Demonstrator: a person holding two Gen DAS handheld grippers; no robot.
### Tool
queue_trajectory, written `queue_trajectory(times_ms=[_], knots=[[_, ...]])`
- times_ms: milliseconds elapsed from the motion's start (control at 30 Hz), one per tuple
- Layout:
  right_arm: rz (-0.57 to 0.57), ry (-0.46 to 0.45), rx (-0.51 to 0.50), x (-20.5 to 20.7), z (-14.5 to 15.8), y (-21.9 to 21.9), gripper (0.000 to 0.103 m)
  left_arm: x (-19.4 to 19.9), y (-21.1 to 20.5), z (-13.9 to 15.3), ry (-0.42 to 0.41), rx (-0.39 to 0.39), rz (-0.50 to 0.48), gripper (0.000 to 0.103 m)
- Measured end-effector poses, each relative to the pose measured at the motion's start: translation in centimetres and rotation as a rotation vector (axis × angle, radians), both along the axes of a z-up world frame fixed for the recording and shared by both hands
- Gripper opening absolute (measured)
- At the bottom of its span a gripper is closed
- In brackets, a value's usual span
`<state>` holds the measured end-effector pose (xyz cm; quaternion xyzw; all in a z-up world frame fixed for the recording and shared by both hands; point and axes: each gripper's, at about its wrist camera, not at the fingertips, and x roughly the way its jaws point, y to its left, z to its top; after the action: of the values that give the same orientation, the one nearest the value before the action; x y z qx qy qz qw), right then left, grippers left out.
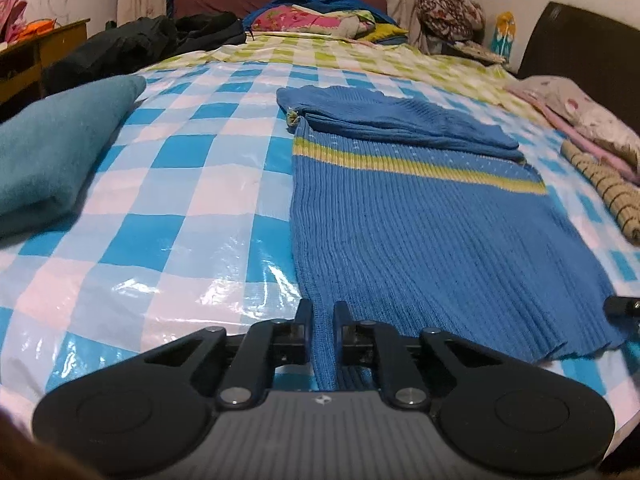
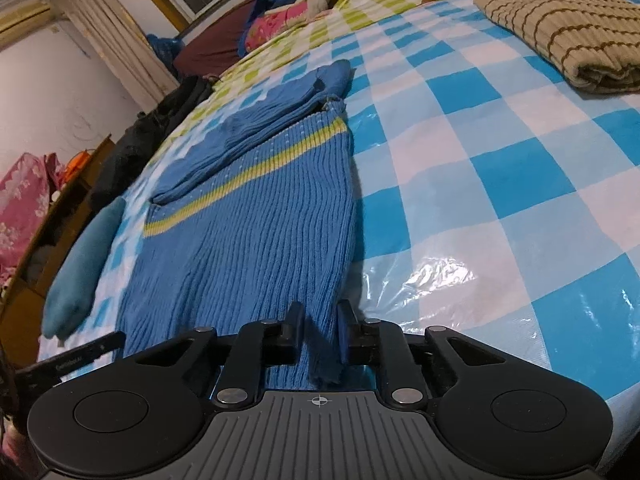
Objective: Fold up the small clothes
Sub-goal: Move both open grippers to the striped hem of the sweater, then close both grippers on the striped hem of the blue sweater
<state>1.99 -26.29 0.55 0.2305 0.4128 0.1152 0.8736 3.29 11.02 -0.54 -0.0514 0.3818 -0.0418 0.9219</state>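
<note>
A blue ribbed knit sweater point(image 1: 420, 220) with a yellow-green stripe lies flat on the checked bed cover, its sleeves folded across the far part. My left gripper point(image 1: 322, 312) is shut on the near left corner of the hem, with a strip of blue knit pinched between its pads. In the right wrist view the same blue sweater point(image 2: 256, 220) stretches away, and my right gripper point(image 2: 320, 314) is shut on the near right corner of its hem. The tip of the right gripper's finger point(image 1: 622, 306) shows at the right edge of the left wrist view.
A folded teal garment point(image 1: 52, 152) lies to the left on the blue-and-white checked plastic cover point(image 1: 180, 208). A folded beige striped sweater point(image 2: 568, 32) lies to the right. Pillows, bedding and dark clothes pile up at the far end, with a wooden cabinet point(image 1: 36, 52) at left.
</note>
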Motion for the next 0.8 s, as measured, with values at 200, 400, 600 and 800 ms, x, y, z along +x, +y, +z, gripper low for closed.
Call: queue_trajectory(times_ms=[200, 400, 600, 800], knots=[[0.021, 0.019, -0.01, 0.5, 0.1, 0.8, 0.021, 0.4, -0.2, -0.2, 0.02, -0.004, 0.005, 0.018], [0.024, 0.046, 0.025, 1.3, 0.0, 0.9, 0.026, 0.6, -0.7, -0.3, 0.025, 0.015, -0.017, 0.025], [0.024, 0.035, 0.049, 1.7, -0.3, 0.9, 0.026, 0.7, -0.8, -0.2, 0.012, 0.003, -0.017, 0.021], [0.01, 0.036, 0.096, 1.4, -0.6, 0.1, 0.015, 1.0, -0.6, -0.1, 0.012, -0.052, -0.01, 0.013]])
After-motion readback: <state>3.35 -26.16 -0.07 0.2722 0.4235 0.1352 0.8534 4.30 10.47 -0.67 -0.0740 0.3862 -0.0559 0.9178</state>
